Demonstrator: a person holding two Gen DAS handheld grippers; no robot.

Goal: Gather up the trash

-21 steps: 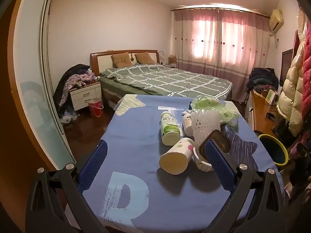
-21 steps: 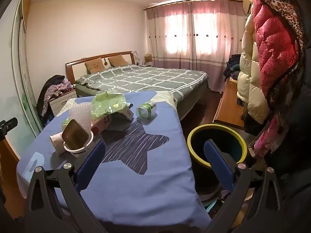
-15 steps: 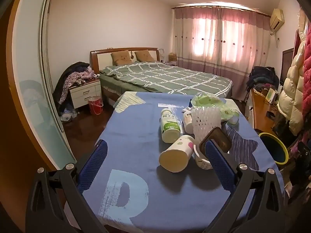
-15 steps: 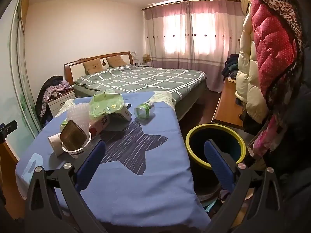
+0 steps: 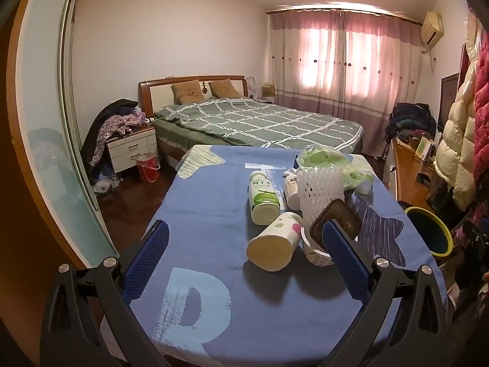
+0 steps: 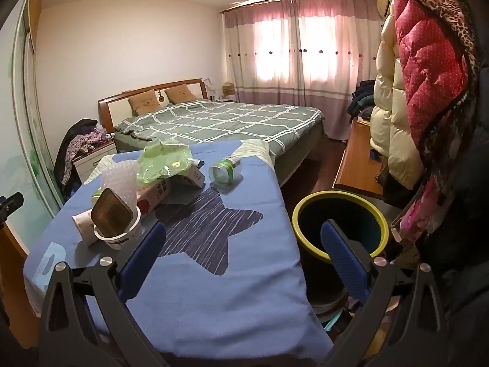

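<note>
We hold the left gripper (image 5: 244, 244) with its blue fingers spread wide and nothing between them, low in the left wrist frame over the blue tablecloth (image 5: 207, 214). The trash sits in a cluster right of centre: a paper cup (image 5: 273, 243) on its side lies just above the midline between the fingers, touching a white tub (image 5: 314, 252) with a brown lid (image 5: 336, 223) propped in it. The tub is right against the inner edge of the right-hand finger. Behind them lie a green-labelled bottle (image 5: 262, 197), a white foam net (image 5: 321, 188) and a green plastic bag (image 5: 321, 159).

The right gripper (image 6: 241, 257) is likewise spread wide and empty. In its frame the same cluster sits at middle left, with the tub (image 6: 119, 234) just above the left-hand finger, and a small clear bottle (image 6: 224, 171) lying apart at upper centre. The yellow-rimmed bin (image 6: 339, 223) stands beside the table at centre right, partly behind the right-hand finger.
</note>
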